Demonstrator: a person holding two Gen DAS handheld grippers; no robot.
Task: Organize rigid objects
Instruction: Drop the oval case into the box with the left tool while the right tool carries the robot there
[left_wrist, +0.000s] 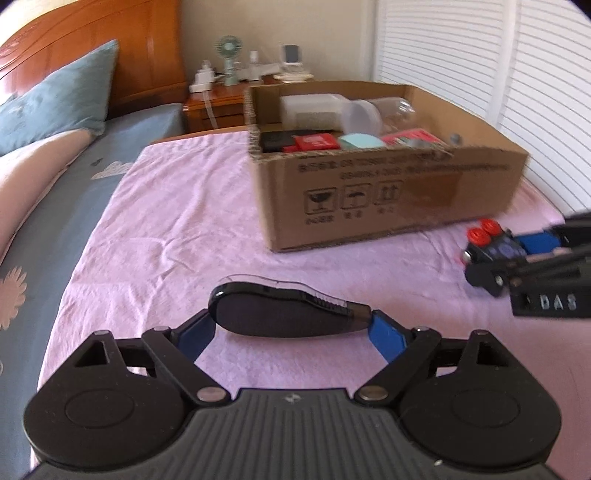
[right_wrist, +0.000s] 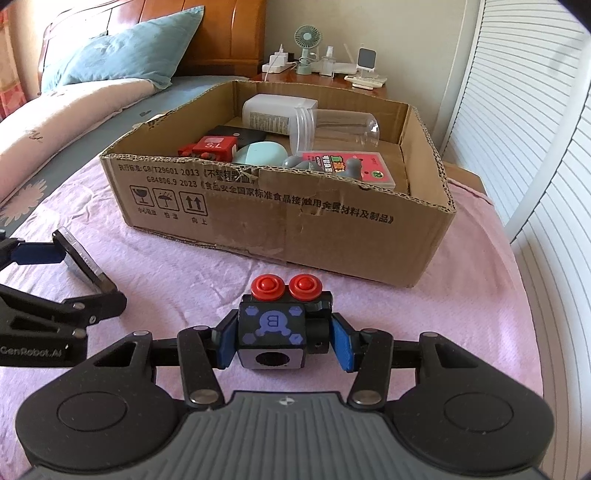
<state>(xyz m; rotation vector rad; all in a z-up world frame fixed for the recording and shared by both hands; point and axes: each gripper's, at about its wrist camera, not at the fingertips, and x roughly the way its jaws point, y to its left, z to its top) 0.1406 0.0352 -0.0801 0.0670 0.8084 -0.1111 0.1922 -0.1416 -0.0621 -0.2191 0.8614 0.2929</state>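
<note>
A: Holding two things over a bed, a person carries a gripper in each hand. The left gripper (left_wrist: 291, 325) is clamped end to end on a long, flat black object (left_wrist: 284, 314) with a clear edge; its blue pads press on both tips, so the jaws stand wide only because the piece is long.

B: What is that object?

A: Possibly a handheld scanner or a remote. Motion blur in the left view makes it hard to say.

B: And the other hand?

A: The right gripper (right_wrist: 284, 339) is closed on a small black toy block (right_wrist: 273, 330) with a purple letter B on top and two red buttons (right_wrist: 286, 287) at its far end. The pads squeeze its sides, likely because those are the flattest faces to pinch.

B: Where does it all go?

A: Just ahead of both grippers, on a pink blanket (left_wrist: 177, 221), sits an open cardboard box (right_wrist: 280, 229). It already holds a white bottle (right_wrist: 277, 112), a red block (right_wrist: 214, 146), a mint round case (right_wrist: 258, 153) and a pink packet (right_wrist: 347, 168). Both held pieces hover short of the near wall, seemingly on their way in.

B: Anything beyond that?

A: Past the box, a bedside cabinet carries a small green fan (right_wrist: 306, 44). A teal pillow (right_wrist: 122, 62) lies far to the left.
</note>
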